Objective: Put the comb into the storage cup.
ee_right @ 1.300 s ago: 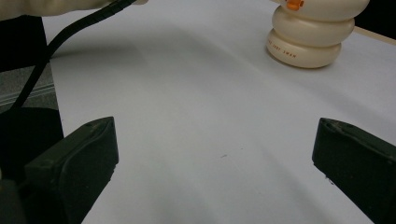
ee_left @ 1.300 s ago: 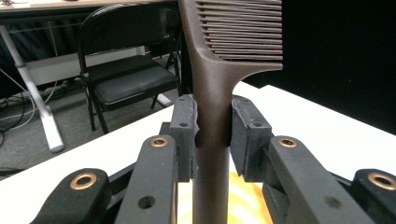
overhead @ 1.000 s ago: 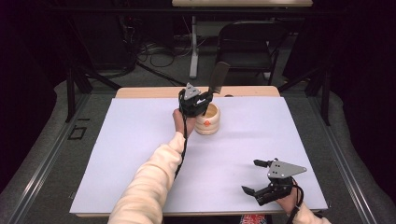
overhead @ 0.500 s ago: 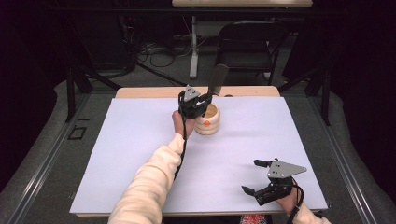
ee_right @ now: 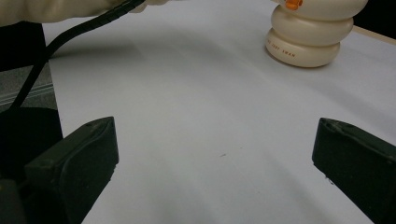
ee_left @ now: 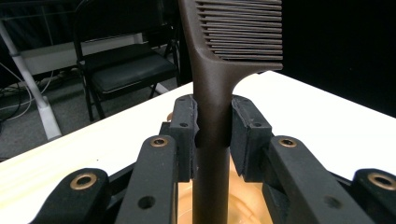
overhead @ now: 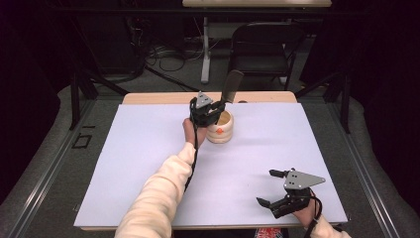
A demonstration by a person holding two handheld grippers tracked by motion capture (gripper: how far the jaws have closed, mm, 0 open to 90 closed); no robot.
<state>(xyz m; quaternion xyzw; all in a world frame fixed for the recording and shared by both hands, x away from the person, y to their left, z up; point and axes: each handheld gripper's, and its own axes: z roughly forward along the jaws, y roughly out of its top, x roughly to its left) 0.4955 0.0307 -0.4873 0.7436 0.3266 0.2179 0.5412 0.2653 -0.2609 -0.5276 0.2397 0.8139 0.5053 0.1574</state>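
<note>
The left hand-held gripper (overhead: 214, 108) is clamping a comb (ee_left: 219, 70) upright over the cup (overhead: 221, 130), likely lowering it in next; the right hand-held gripper (overhead: 277, 198) is resting wide on the bench (overhead: 124, 163).

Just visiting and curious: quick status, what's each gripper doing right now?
Left gripper shut on the brown comb, handle over the cream holder. Right gripper open, near the table's front edge. Nothing in the way.
</note>
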